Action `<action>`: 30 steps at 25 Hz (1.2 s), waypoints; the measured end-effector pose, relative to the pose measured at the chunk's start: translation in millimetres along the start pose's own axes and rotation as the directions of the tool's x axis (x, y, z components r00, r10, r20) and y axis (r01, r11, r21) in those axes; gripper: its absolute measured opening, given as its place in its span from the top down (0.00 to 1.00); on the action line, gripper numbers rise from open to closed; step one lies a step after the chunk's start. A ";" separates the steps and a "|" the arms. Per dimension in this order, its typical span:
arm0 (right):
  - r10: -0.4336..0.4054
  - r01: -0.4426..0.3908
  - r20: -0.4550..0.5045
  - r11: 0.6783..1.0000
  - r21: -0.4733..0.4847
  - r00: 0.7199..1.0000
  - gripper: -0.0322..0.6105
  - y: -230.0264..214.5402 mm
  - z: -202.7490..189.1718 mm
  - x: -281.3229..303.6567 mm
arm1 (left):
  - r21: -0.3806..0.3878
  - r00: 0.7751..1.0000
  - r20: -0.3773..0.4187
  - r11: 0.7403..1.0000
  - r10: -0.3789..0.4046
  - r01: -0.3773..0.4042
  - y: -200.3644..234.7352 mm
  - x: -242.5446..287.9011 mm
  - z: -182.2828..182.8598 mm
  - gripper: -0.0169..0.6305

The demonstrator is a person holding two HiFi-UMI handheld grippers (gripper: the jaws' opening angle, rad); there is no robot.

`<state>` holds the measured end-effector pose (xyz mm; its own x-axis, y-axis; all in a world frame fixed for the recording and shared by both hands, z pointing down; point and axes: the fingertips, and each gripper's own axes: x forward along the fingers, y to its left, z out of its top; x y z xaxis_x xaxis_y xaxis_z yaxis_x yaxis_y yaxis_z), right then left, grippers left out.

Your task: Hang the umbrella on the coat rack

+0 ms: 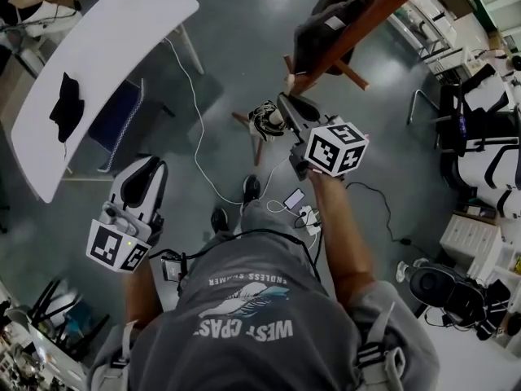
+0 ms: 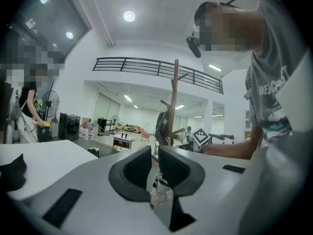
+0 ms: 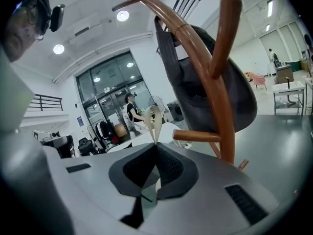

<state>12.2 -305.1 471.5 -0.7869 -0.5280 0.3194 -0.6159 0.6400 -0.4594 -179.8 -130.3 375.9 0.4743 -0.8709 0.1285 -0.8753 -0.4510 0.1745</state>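
My right gripper (image 1: pixel 283 108) (image 3: pixel 155 147) is shut on the cream strap loop (image 3: pixel 155 117) of a folded black-and-white umbrella (image 1: pixel 264 122). The loop sticks up past the jaws. The gripper is close beside the brown wooden coat rack (image 1: pixel 366 19) (image 3: pixel 215 82). A rack peg (image 3: pixel 195 136) juts out just right of the loop, and a dark bag (image 1: pixel 324 23) (image 3: pixel 234 97) hangs on the rack. My left gripper (image 1: pixel 153 168) (image 2: pixel 154 153) is lower left, away from the rack, shut with nothing in it. In the left gripper view the umbrella (image 2: pixel 160 181) shows past the jaws.
A white table (image 1: pixel 106 47) with a black cloth (image 1: pixel 66 104) stands at the left, a blue chair (image 1: pixel 122 120) beside it. A white cable (image 1: pixel 198 129) and a phone (image 1: pixel 294 199) lie on the grey floor. Office chairs (image 1: pixel 480 137) and boxes crowd the right side.
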 end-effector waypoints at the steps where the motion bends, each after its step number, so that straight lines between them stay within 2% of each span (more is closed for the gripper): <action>1: 0.008 -0.008 -0.004 1.000 0.008 1.000 0.90 -2.0 -2.5 3.2 | -0.002 1.000 -0.003 1.000 0.001 -0.001 0.2 1.0 -0.9 0.89; 10: 0.079 -0.076 -0.027 0.993 0.085 0.997 0.90 -14.5 -18.3 24.4 | -0.014 1.000 -0.024 1.000 0.008 -0.008 2.3 9.8 -8.0 0.89; 19: 0.097 -0.094 -0.022 0.991 0.095 0.995 0.90 -21.3 -24.1 27.3 | -0.026 0.999 -0.042 1.000 0.003 -0.004 3.9 19.7 -15.3 0.89; 30: 0.080 -0.077 -0.016 0.991 0.110 0.997 0.90 -36.2 -23.1 21.7 | -0.034 0.999 -0.047 0.999 -0.011 0.010 3.6 29.6 -17.7 0.89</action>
<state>16.5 -326.8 514.2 -0.8339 -0.4665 0.2950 -0.5453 0.6134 -0.5714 -167.2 -154.2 397.6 0.4880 -0.8557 0.1722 -0.8670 -0.4523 0.2090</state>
